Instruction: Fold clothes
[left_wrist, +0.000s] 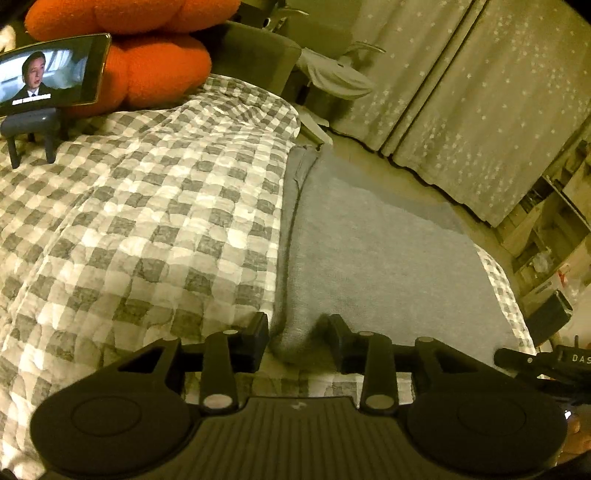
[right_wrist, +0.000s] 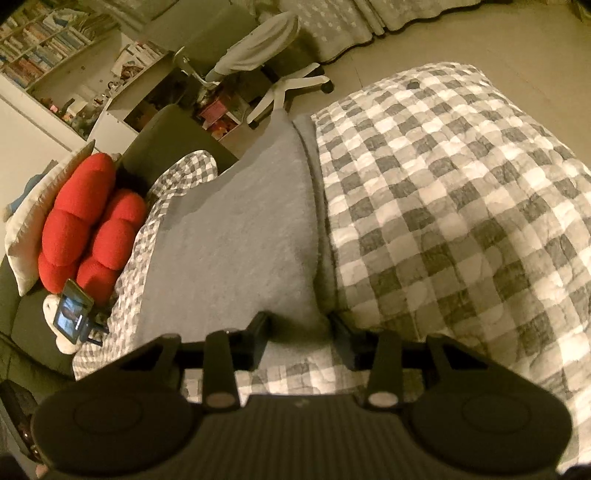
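Grey garment (left_wrist: 369, 251) lies flat on the checked quilt (left_wrist: 129, 221), apparently folded lengthwise already: a doubled edge with a seam runs along one long side. It stretches away from me toward the foot of the bed, near end at my fingers.

Left gripper (left_wrist: 298, 338): near corner on the seam side sits between my fingers, cloth bunched there. Jaws stand apart with a wide gap; whether they pinch or merely bracket the fabric I cannot tell.

Right gripper (right_wrist: 298, 338): the other near corner sits between my fingers (right_wrist: 258, 332), likewise bunched. Same doubt: jaws parted, grip unconfirmed.

Judgement: one gripper at each near corner is the set-up for carrying this end over to the far end, halving the length. Both corners must rise together or the fold skews.

Surroundings: red cushion (right_wrist: 88, 221) and a phone on a stand (left_wrist: 48, 74) at the head of the bed, well clear of the garment. Star-patterned curtain (left_wrist: 480, 92) beyond the bed.
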